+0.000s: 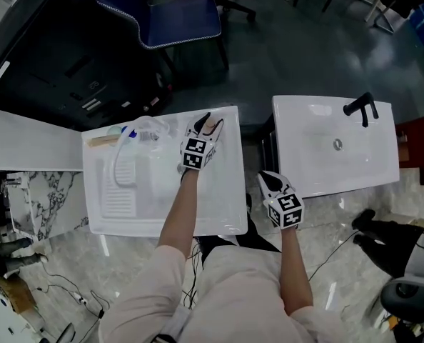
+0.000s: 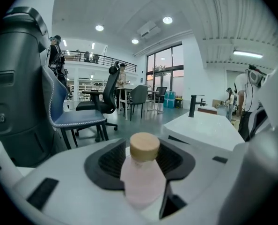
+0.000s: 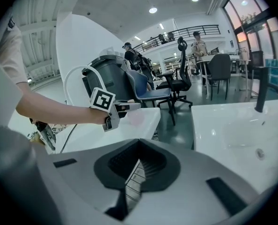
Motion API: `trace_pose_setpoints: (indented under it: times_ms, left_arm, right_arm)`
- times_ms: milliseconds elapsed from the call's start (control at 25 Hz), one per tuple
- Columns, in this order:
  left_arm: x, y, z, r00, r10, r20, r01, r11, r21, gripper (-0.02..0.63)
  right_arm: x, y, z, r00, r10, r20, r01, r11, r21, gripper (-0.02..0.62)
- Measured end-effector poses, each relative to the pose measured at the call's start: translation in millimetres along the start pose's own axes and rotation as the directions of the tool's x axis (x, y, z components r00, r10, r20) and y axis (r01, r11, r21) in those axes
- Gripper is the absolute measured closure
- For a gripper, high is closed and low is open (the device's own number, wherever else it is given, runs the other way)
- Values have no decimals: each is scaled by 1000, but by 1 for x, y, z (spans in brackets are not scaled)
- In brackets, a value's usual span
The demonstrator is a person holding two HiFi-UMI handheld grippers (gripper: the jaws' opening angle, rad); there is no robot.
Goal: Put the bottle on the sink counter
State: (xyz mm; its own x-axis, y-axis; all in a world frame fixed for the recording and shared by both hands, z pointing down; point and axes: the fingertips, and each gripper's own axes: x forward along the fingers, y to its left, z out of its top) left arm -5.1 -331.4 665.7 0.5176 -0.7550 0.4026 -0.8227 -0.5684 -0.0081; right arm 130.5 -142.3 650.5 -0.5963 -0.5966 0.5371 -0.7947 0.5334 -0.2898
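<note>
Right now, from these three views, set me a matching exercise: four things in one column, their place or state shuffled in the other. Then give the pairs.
Column one
1 pink bottle
2 black faucet
3 right tongs
4 blue office chair

Column two
A shut, empty
B on the right-hand sink
C between the left tongs
D beyond the sink counter

Pairs: 1-C, 2-B, 3-A, 4-D

Bottle (image 2: 141,184): pale pink, tan round cap, upright, lower-mid of left gripper view. In head view it's at top-right corner of white sink counter (image 1: 226,206), center-left of pic.
</note>
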Motion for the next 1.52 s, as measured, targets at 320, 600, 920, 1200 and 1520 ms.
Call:
trace_pose_setpoints:
  times_ms: [320,600,920,1200,1520]
  left_arm:
    - [1,-1,8,1000,-12,19,12,1000,29,373]
    - [-7,-2,15,999,-8,32,7,999,36,341]
    - [-34,-4,34,998,3,64,-7,998,61,341]
    - [-66,-17,38,997,-13,74,11,999,33,341]
    - [-116,-30,33,996,-30,90,33,999,-40,341]
  right_arm:
    - [-7,-1,-2,1000,-26,9,25,1000,6,591]
    - [-12,7,4,998,-41,41,40,999,17,591]
    - [-5,25,13,997,-35,71,33,999,20,591]
    - [4,42,33,994,-25,110,22,999,26,591]
    - [17,65,47,990,-9,138,3,999,41,591]
